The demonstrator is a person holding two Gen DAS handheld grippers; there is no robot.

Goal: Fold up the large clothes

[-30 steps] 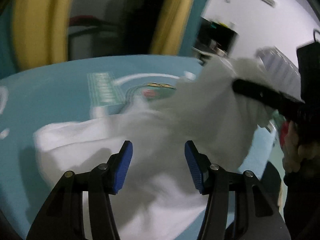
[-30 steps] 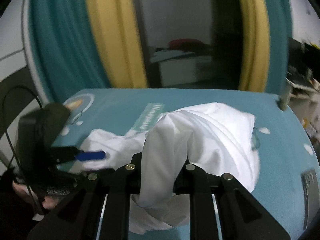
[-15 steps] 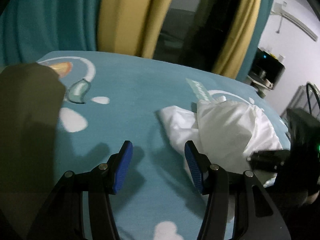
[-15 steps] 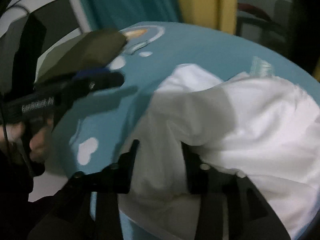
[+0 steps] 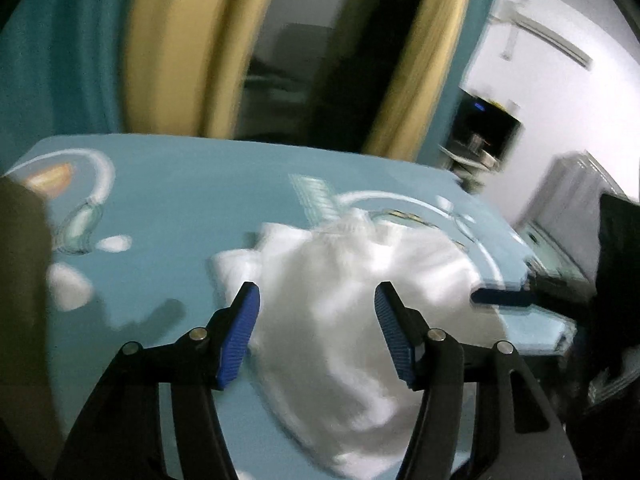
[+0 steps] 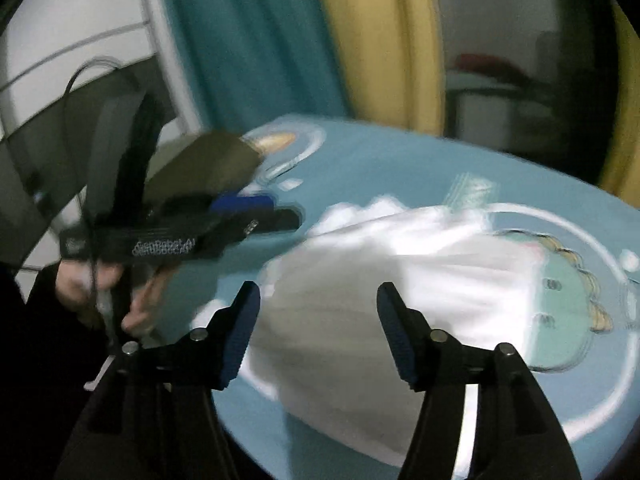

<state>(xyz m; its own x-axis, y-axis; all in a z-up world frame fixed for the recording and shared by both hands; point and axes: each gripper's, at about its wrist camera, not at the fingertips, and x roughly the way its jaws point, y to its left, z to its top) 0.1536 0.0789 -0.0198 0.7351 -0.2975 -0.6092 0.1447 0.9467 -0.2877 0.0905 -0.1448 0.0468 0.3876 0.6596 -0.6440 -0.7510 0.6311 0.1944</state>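
A white garment (image 5: 352,300) lies crumpled in a heap on the teal patterned table cover (image 5: 180,200). My left gripper (image 5: 316,300) hovers over the heap's near side, its jaws opening, and no cloth is pinched between the blue pads. In the right wrist view the same garment (image 6: 400,288) spreads below my right gripper (image 6: 318,300), whose jaws are opening too, with the cloth lying free beneath them. The left gripper (image 6: 256,210) shows at the left of that view, held by a hand (image 6: 80,288). The right gripper's blue pad (image 5: 500,298) pokes in from the right of the left wrist view.
Yellow and teal curtains (image 5: 180,52) hang behind the table. A dark olive object (image 6: 200,164) lies at the table's left side. White furniture and a dark appliance (image 5: 488,128) stand off the table's right edge. The cover's printed cartoon (image 6: 568,292) lies right of the garment.
My right gripper has let go of the white cloth, which dropped into a heap on the table. The left gripper swung around and now faces the heap.
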